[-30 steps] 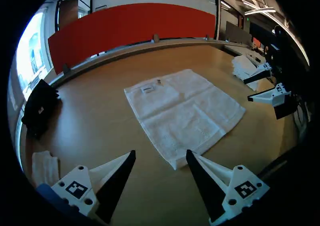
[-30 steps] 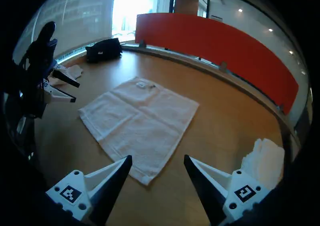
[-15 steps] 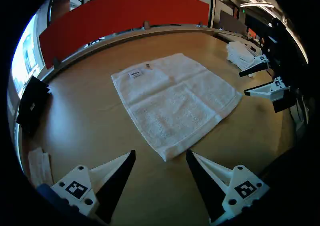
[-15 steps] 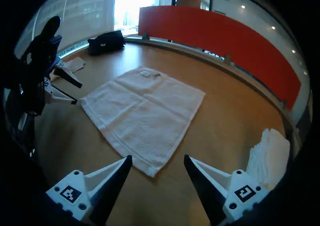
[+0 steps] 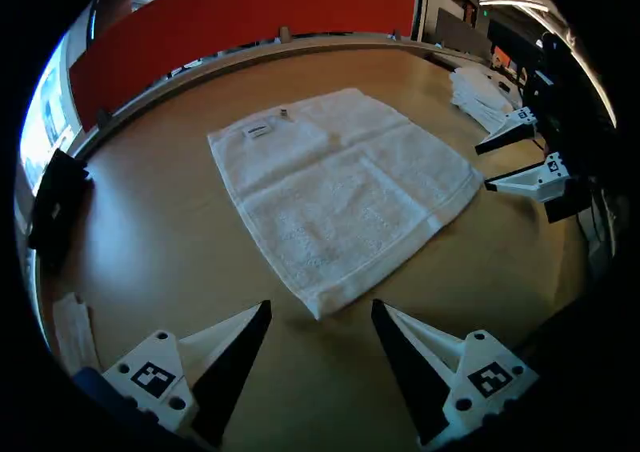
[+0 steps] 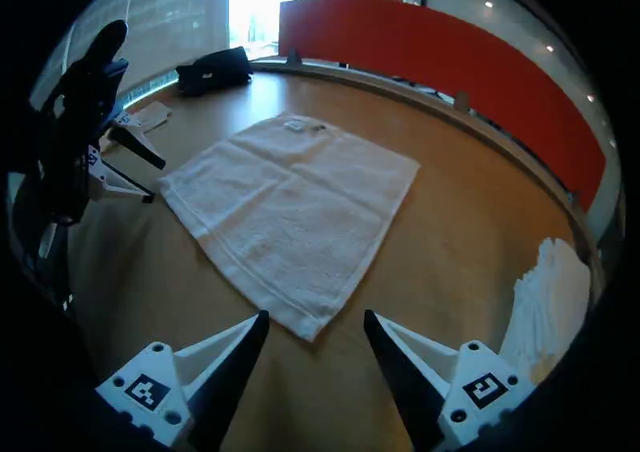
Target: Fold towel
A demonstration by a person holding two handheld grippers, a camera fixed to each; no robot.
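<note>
Folding has not begun: towel (image 5: 336, 188) lies flat and spread on the worktop (image 5: 160, 228). Left gripper (image 5: 320, 332) and right gripper (image 6: 314, 342) hover at near corners, jaws wide, empty.

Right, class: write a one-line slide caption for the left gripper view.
Open left tool poised at the near corner of a white towel flat on a wooden table; right tool nearby.

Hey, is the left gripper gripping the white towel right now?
No, the left gripper is wide open and the towel lies flat on the table with neither finger pressing on it.
</note>
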